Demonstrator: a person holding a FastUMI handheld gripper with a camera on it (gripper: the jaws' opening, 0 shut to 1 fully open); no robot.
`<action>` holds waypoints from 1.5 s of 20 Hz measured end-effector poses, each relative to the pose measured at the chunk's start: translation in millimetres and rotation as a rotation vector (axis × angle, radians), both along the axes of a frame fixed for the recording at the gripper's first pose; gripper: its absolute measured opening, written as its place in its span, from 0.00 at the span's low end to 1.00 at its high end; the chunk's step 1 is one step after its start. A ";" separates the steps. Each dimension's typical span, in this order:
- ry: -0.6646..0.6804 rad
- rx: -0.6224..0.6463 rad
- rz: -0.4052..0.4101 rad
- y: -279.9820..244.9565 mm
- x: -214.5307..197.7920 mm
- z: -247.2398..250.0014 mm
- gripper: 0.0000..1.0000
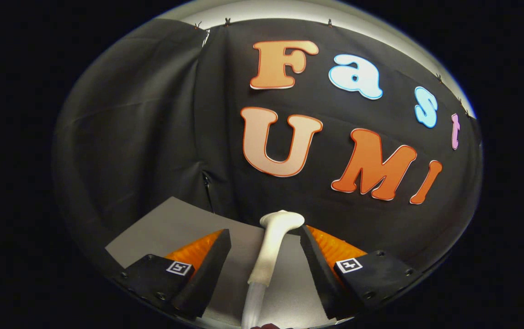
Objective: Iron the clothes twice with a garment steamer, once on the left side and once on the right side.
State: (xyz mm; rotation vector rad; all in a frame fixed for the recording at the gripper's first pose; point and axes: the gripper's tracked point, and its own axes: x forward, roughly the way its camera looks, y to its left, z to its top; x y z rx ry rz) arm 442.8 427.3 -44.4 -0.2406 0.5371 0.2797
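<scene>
A white garment steamer (273, 246) lies on the grey tabletop (166, 228), between my fingers. Its rounded head (283, 220) points away from me, level with the fingertips, and its pale hose end (253, 304) runs back toward me. My gripper (265, 231) is open around it. The left finger (207, 262) and the right finger (317, 262) each stand a clear gap away from the steamer's handle, touching nothing.
The booth's black cloth wall (152, 137) hangs close behind the table's far edge, with a fold and seam (207, 183) just left of the steamer head. Bare grey tabletop lies to the left of the left finger.
</scene>
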 end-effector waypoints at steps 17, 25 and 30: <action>0.380 0.003 -0.144 -26.1 21.4 -138.2 0.53; 0.208 0.147 -0.041 -27.9 -4.7 -87.1 0.42; 0.002 0.176 0.117 -28.1 -73.6 -26.8 0.41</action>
